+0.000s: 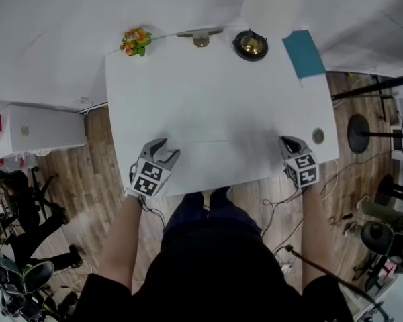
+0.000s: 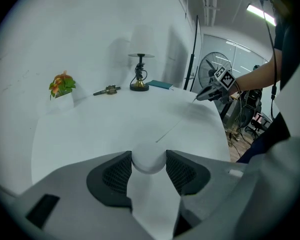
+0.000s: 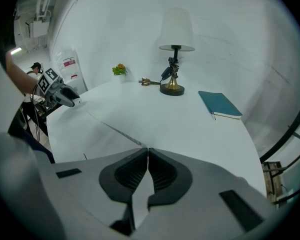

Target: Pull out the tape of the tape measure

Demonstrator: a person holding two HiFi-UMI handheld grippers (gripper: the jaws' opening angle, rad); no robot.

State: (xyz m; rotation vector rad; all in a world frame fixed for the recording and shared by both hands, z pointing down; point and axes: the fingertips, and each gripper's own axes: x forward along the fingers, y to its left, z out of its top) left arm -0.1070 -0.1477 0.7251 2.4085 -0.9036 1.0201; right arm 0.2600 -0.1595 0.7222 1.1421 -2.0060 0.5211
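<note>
**Head view:** a white rectangular tabletop (image 1: 208, 92) carries the work. The left tongs (image 1: 166, 151) sit near its front left edge and the right tongs (image 1: 287, 141) near its front right, well apart. Between them a thin pale tape (image 1: 221, 140) shows only as a faint line across the surface. A small pot of orange flowers (image 1: 136, 41), a brass-footed lamp (image 1: 250, 44) and a teal book (image 1: 303, 54) stand along the far edge, well clear of the tape.

**Left gripper view:** the left tongs are clenched on a round white tape measure case (image 2: 149, 163), with one ribbed pad against each side. The tape (image 2: 175, 126) leaves the case and runs over the tabletop toward the right tongs (image 2: 204, 95).

**Right gripper view:** the right tongs (image 3: 145, 151) are pressed together on the end of the tape (image 3: 115, 130). The tape stretches away to the left tongs (image 3: 70, 100).

The tape looks drawn out across most of the tabletop's width, so the danger now lies in the two grips.
- **Tape end:** the strip is thin and slick, and only the tips of the right tongs pinch it. A sideways tug or a slight easing could let it slip and whip back into the case.
- **Case:** it is round and smooth, so further pulling could roll or squeeze it out from between the left pads.
- **Tape run:** lifting either end unevenly could twist or kink the tape.
</note>
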